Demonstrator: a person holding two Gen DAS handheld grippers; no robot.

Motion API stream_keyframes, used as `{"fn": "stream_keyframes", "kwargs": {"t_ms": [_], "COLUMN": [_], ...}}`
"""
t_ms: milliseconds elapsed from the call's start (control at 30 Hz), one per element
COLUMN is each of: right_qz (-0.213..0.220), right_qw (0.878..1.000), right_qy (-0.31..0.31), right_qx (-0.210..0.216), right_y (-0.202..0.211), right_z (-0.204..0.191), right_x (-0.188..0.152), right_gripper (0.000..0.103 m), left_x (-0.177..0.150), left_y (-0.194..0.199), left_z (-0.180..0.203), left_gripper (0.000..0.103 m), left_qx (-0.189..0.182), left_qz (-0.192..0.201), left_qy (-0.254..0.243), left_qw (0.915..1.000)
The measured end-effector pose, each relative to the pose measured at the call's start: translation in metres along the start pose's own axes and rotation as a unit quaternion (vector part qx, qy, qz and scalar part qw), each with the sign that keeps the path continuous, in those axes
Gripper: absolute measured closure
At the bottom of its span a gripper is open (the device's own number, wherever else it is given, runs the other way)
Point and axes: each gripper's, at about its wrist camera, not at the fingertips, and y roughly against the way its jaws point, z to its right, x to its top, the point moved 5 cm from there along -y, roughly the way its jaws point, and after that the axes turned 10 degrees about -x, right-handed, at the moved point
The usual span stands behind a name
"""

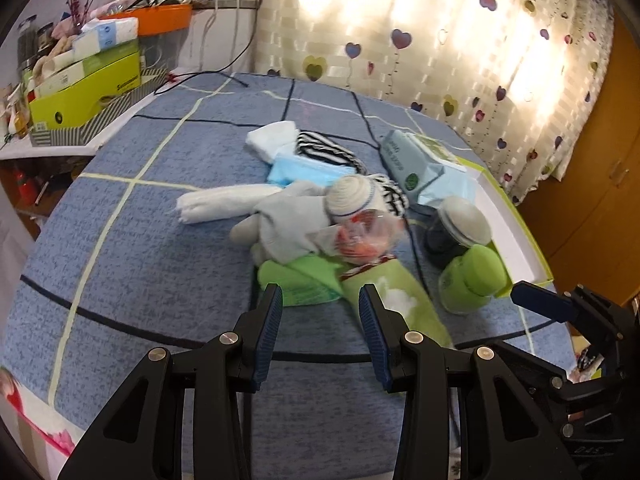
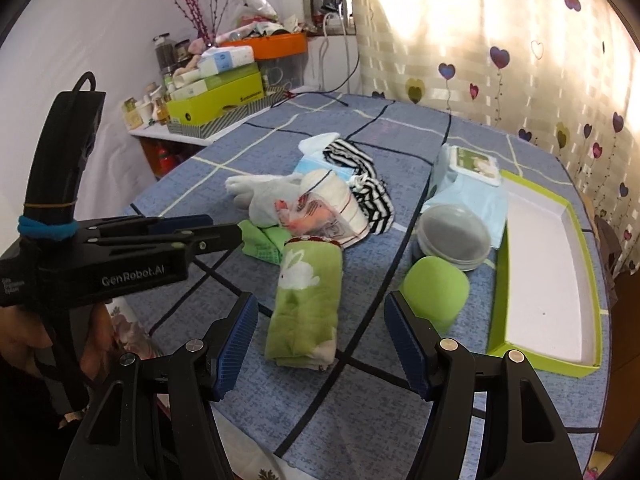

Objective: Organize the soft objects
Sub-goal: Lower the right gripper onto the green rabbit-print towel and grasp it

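A pile of soft things lies on the blue checked bedspread (image 1: 132, 248). Nearest is a rolled green towel with a white rabbit (image 2: 308, 292), beside a folded green cloth (image 1: 298, 278). Behind them lie grey-white socks (image 1: 256, 208), a rolled white sock (image 1: 352, 196), striped socks (image 2: 370, 200) and a clear bag with orange contents (image 1: 362, 236). My left gripper (image 1: 320, 298) is open and holds nothing, just short of the green cloth. My right gripper (image 2: 320, 308) stands wide open over the near end of the rabbit towel, without touching it. In the right wrist view the left gripper (image 2: 224, 230) reaches in from the left.
A green-edged white tray (image 2: 592, 292) lies at the bed's right edge. Beside it sit a green round pad (image 2: 436, 288), a lidded round tub (image 2: 454, 236) and a wipes pack (image 2: 474, 164). A cluttered side table with a green box (image 2: 216, 100) stands far left. A heart-patterned curtain hangs behind.
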Motion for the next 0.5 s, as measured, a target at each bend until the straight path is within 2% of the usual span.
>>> {"fn": "stream_keyframes", "kwargs": {"t_ms": [167,500], "right_qz": [-0.009,-0.049], "right_qw": [1.0,0.998], "right_qy": [0.005,0.022], "right_qx": [0.013,0.016], "right_y": [-0.012,-0.053], "right_z": [-0.01,-0.027], "right_x": [0.002,0.002], "right_gripper": [0.037,0.037], "left_x": [-0.001,0.003], "left_y": [-0.002,-0.001], "left_z": [-0.008,-0.025], "left_gripper": [0.062,0.062], "left_qx": [0.001,-0.001], "left_qz": [-0.01,-0.001], "left_qy": [0.0,0.016], "left_qw": [0.9999,0.9999]}}
